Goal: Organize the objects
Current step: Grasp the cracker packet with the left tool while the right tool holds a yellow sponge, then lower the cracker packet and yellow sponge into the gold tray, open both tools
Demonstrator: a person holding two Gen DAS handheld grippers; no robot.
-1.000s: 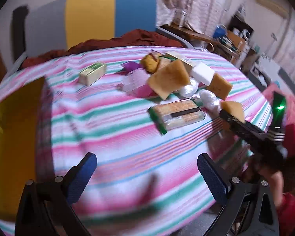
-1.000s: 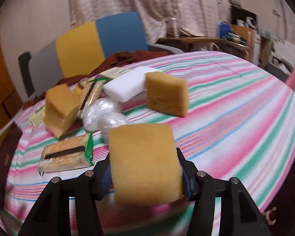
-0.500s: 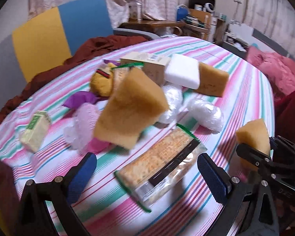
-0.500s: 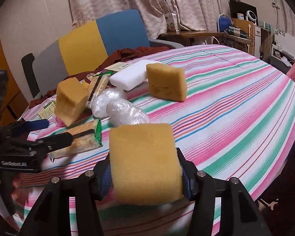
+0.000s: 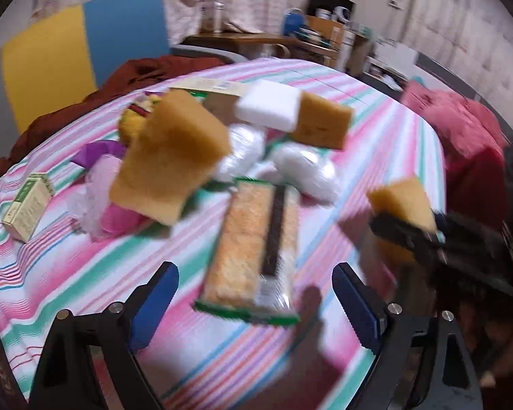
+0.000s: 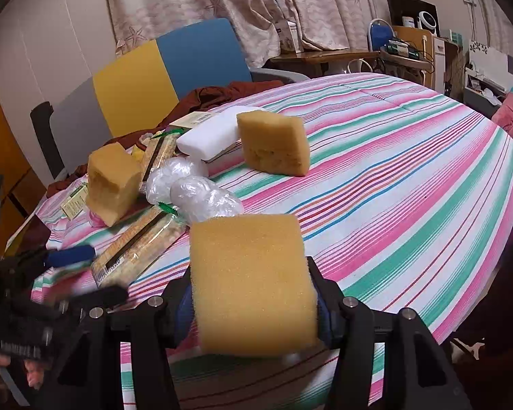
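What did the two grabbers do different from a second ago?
The left gripper swung over from the bare striped cloth to the cracker packet, which now lies between its blue fingers; they are closing but not yet touching it. The right gripper stayed put, still clamping the yellow sponge. The pile on the table stayed as it was.

A yellow sponge is clamped upright between two blue-padded fingers, above the striped tablecloth. A clear cracker pack with green ends lies flat on the cloth. Behind it lie two wrapped clear bundles. A second sponge stands tilted to their left. A third sponge stands beside a white foam block.
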